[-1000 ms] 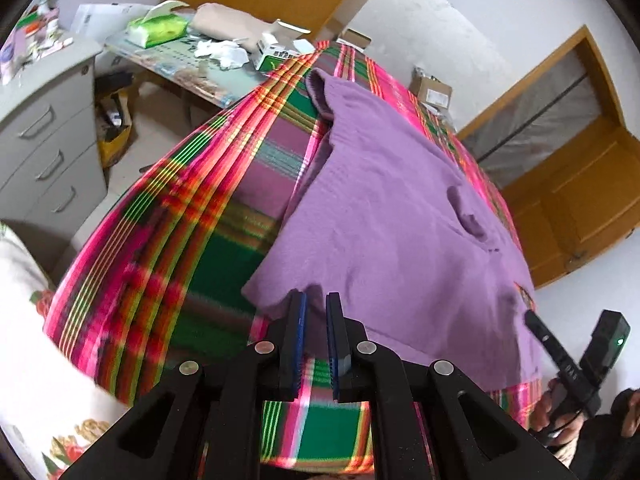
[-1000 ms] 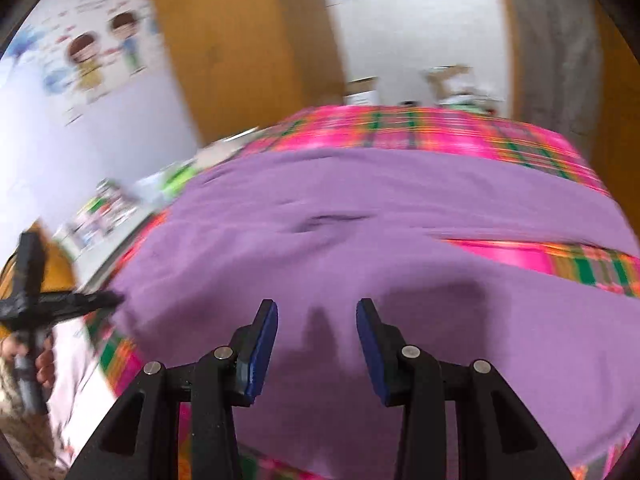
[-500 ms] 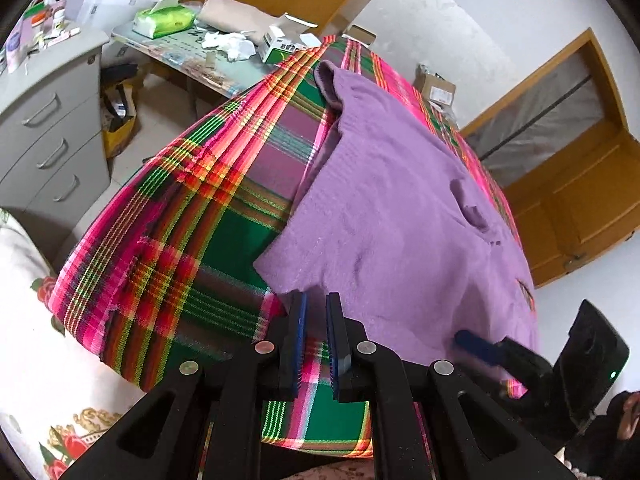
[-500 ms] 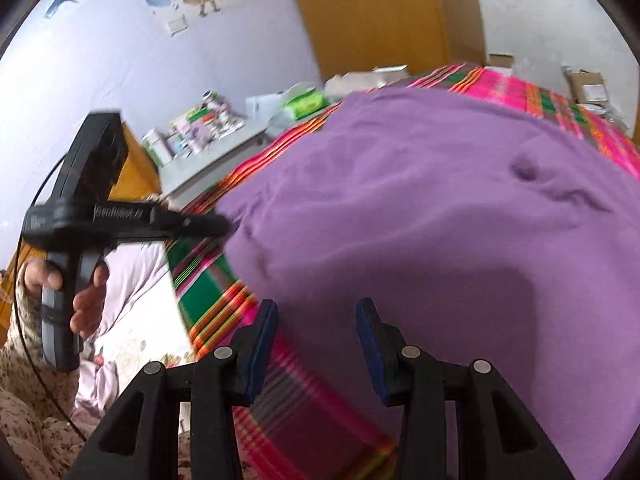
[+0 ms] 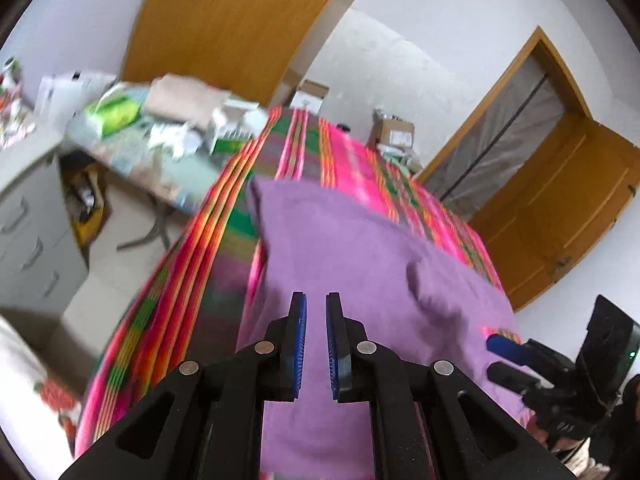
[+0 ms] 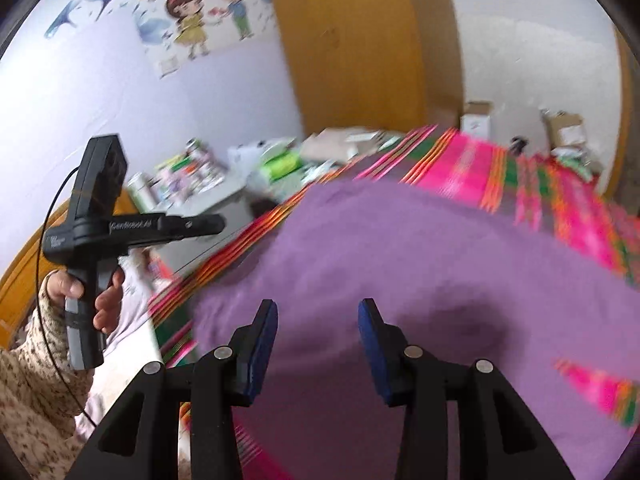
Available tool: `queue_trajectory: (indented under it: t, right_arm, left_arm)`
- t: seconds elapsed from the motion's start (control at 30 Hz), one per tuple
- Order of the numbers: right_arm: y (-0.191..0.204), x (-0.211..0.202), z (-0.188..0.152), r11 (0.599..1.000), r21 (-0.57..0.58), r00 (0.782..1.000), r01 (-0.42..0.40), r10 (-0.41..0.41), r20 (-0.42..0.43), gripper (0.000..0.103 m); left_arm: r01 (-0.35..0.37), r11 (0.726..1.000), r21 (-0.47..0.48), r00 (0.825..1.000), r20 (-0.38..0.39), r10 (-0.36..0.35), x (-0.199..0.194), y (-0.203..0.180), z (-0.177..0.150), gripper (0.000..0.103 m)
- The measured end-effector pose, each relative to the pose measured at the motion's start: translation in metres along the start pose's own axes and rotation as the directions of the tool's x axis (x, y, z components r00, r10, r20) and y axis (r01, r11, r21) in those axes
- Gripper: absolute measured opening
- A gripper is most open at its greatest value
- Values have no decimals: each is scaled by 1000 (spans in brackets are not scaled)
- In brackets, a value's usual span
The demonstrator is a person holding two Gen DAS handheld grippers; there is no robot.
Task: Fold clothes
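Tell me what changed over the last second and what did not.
The left gripper swung from the near left corner of the purple garment to above the cloth itself. The right gripper swung left and back. Nothing was taken hold of. Left jaws stayed narrowly apart, right jaws wide; the garment stayed spread on the plaid cover.

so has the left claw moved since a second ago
Yes. The left claw has moved forward over the purple garment: its tips, earlier at the garment's near corner above the plaid blanket, now sit over purple fabric, and it points higher toward the wooden door.
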State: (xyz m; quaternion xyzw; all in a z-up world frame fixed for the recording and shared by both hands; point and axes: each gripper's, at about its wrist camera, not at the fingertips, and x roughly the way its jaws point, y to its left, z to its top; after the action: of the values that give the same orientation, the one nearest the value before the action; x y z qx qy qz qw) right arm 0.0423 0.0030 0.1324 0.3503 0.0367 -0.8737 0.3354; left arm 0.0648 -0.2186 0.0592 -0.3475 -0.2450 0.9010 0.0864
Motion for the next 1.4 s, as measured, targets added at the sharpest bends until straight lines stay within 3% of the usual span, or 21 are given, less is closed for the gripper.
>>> queue_trajectory:
  t: [0.07,0.17,0.3,0.4,0.53,0.67,0.77,0.87,1.0,1.03,1.13,1.3,1.4]
  right_arm:
    - [-8,-3,19,1000,0,999,29,-29,24,43]
    - [-20,-6,54,999,-10,997,44,-44,58,43]
    - [-36,2,102,995,-61,995,75,-71,74,43]
    - [-52,19,133,991,-98,994,94,-88,68,43]
    - [-85,67,147,988,-116,995,101,-103,-5,43]
    - [-118,115,136,994,-82,993,67,-74,-94,44]
    - [-142,151,127,998,-53,986,41,-49,-160,44]
    - [-164,183,119,1000,-24,976,15,-19,-216,44]
    - [-172,201,116,999,-41,967,7,-17,-256,45]
    - [-174,206,115,999,-46,964,5,-18,-266,46]
    - [-174,214,112,998,-67,960,-17,-2,-278,47]
    - [-176,224,104,997,-71,954,-5,-16,-299,50]
    - [-176,223,103,997,-75,958,-10,-12,-287,51]
  left_arm:
    - [26,999,24,1000,15,-26,8,-9,19,10]
    - [10,997,71,1000,18,-11,23,-25,48,10]
    - [12,982,191,1000,-12,-10,47,-45,86,10]
    - [0,976,219,1000,-20,4,66,-46,109,10]
    - [-13,956,294,998,-59,31,107,-42,126,10]
    - [-80,945,318,981,-141,131,155,-23,125,10]
    - [-57,934,353,973,-188,131,182,-12,119,10]
    - [-96,922,375,964,-195,180,196,-3,117,10]
    - [-95,902,420,951,-229,207,207,0,114,11]
    - [-77,896,438,951,-237,198,208,-2,112,17]
    - [-10,880,475,952,-264,153,208,-8,105,18]
    - [-110,865,489,941,-227,249,218,-1,106,18]
    - [-114,868,483,945,-218,245,219,3,109,18]
